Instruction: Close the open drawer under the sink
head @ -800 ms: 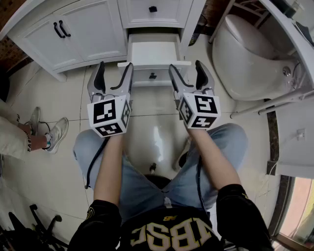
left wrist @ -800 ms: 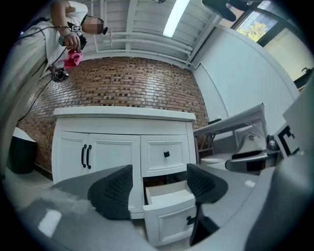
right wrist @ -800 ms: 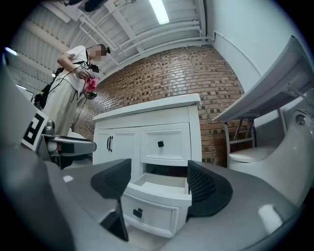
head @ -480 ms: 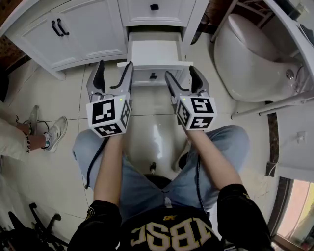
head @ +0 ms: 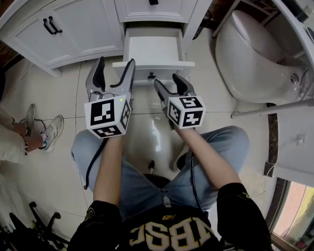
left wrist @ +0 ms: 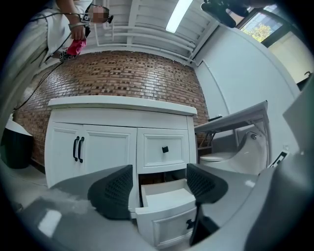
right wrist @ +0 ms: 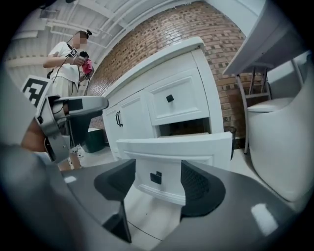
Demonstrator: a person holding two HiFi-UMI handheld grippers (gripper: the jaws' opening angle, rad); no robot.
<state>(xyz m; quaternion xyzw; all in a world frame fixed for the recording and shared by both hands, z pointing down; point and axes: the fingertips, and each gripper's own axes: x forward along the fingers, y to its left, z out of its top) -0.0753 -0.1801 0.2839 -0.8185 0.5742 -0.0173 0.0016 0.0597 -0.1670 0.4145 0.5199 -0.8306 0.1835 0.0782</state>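
Note:
The white vanity's bottom drawer [head: 153,50] stands pulled out, its front panel [head: 169,72] bearing a small black knob [head: 151,75]. My right gripper [head: 168,82] is open just short of that panel, a little right of the knob and tilted slightly down. In the right gripper view the knob [right wrist: 156,177] shows between the open right gripper [right wrist: 156,185], and nothing touches the fingers. My left gripper [head: 116,65] is open and empty, held level beside the drawer's left corner. From the left gripper view the drawer [left wrist: 164,206] lies low between the open left gripper [left wrist: 159,188].
The upper drawer [head: 149,9] and the cabinet doors [head: 73,29] are shut. A white toilet [head: 250,54] stands to the right of the vanity. A second person's feet [head: 51,133] are at the left on the tiled floor. A dark bin [left wrist: 14,147] sits left of the vanity.
My right gripper has moved left and forward to the drawer's front panel and dipped down. The left gripper has stayed where it was.

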